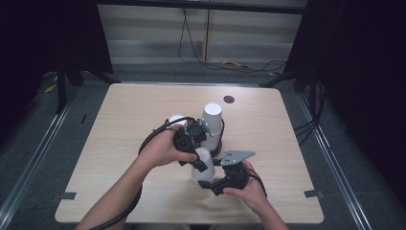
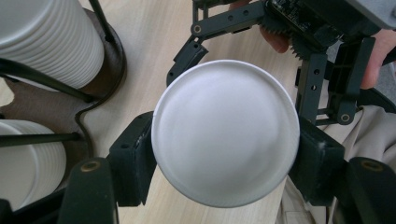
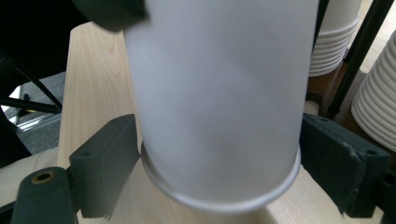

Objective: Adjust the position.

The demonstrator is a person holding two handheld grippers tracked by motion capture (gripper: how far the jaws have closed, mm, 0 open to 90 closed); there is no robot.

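Near the middle of the light wooden table (image 1: 119, 143), both hands meet over a single white paper cup (image 1: 203, 165), which is turned upside down with its rim toward the near edge. In the high view the left gripper (image 1: 191, 143) comes in from the left, held by the left hand (image 1: 165, 148), and the right gripper (image 1: 219, 168) reaches up from the near right in the right hand (image 1: 246, 184), its grey three-cornered plate (image 1: 237, 156) on top.

The left gripper view looks straight onto the cup's flat round base (image 2: 225, 137) — something the overhead camera hides — and its two black jaws press against the cup's left and right sides, pinching it. Farther off in that view, the right gripper's linkage (image 2: 303, 56) sits at the cup's far edge.

The right gripper view shows the cup's smooth side wall and rolled rim (image 3: 219, 196) instead. Its jaws flank the rim: the right pad meets the rim, the left pad lies just beside it, so whether it truly clamps the cup I cannot tell.

Just beyond the hands stands a dark wire holder (image 1: 215, 146) carrying stacks of ribbed white cups (image 1: 211, 120) — the ridges show clearly in the left gripper view (image 2: 51, 42). A small dark round disc (image 1: 229, 99) lies on the far part of the table.
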